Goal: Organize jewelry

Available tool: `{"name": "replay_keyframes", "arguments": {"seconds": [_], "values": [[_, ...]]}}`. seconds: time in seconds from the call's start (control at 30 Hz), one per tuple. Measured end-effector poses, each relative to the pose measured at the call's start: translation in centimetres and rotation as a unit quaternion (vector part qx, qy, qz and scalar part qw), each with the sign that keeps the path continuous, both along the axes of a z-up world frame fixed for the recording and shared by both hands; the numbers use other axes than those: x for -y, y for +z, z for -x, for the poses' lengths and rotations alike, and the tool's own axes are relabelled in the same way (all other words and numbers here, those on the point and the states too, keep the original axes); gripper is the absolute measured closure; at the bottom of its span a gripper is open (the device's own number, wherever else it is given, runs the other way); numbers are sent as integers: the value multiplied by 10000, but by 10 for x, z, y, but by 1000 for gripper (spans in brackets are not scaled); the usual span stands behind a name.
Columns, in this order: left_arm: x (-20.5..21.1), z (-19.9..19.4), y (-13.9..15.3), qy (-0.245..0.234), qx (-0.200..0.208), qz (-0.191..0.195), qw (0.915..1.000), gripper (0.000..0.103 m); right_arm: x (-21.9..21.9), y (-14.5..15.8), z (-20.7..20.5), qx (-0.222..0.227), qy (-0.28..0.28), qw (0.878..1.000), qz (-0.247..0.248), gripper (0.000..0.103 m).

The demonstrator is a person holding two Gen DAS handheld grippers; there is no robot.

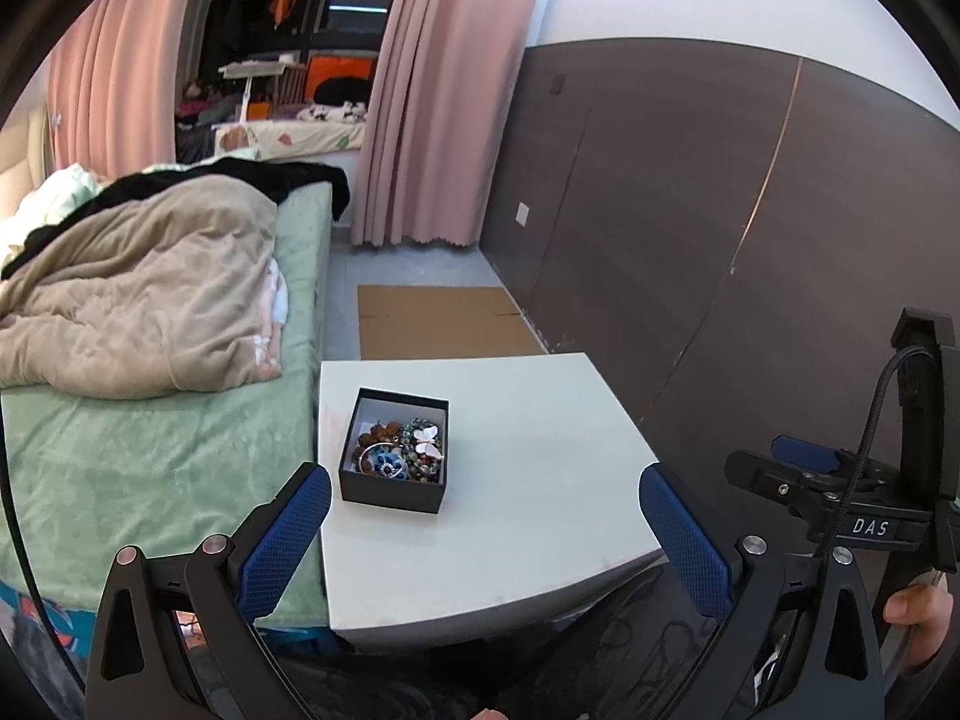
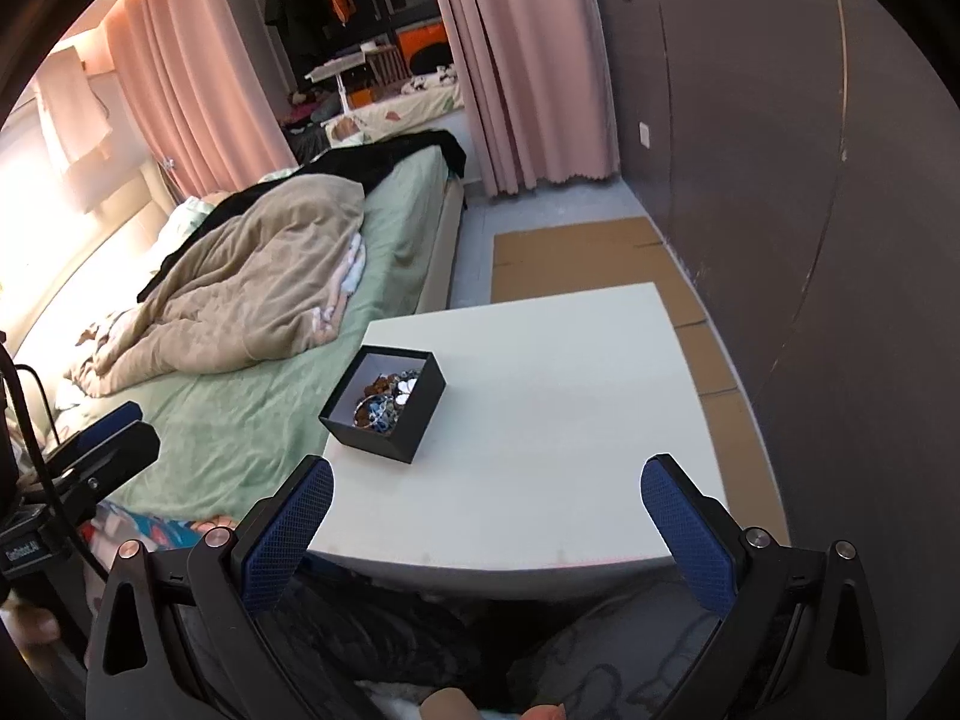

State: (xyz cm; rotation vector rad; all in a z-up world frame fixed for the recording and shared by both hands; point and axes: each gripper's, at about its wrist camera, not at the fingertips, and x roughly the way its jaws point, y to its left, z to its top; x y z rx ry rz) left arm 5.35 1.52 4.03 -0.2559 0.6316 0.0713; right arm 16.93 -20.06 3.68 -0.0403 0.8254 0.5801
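Currently the left gripper (image 1: 485,516) stands wide, its blue pads (image 1: 287,540) well apart with nothing between them; it hangs over the near edge of the white table (image 1: 540,450), clear of the surface; the right gripper (image 2: 487,513) is likewise spread to its full width and holds nothing, poised above the same near edge. Beyond both, the black box (image 1: 393,489) sits on the table toward its left side, lid off, upright; inside it lies the jewelry (image 1: 402,450): beads, a white butterfly piece, a blue flower piece, heaped together. Left of the table runs a bed (image 1: 150,468) with a green sheet and a beige blanket (image 1: 138,300); flat cardboard (image 1: 438,324) lies on the floor behind the table; pink curtains (image 1: 432,120) hang farther back.
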Motion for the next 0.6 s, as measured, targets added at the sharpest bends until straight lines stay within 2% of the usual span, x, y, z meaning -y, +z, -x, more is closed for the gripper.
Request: {"name": "replay_keyframes", "arguments": {"seconds": [0.27, 0.6], "values": [[13, 32, 11, -19, 193, -243, 9995, 1, 15, 18, 33, 306, 18, 9995, -102, 0], [28, 62, 19, -63, 416, -417, 9982, 1, 29, 25, 62, 500, 8, 9986, -184, 0]]}}
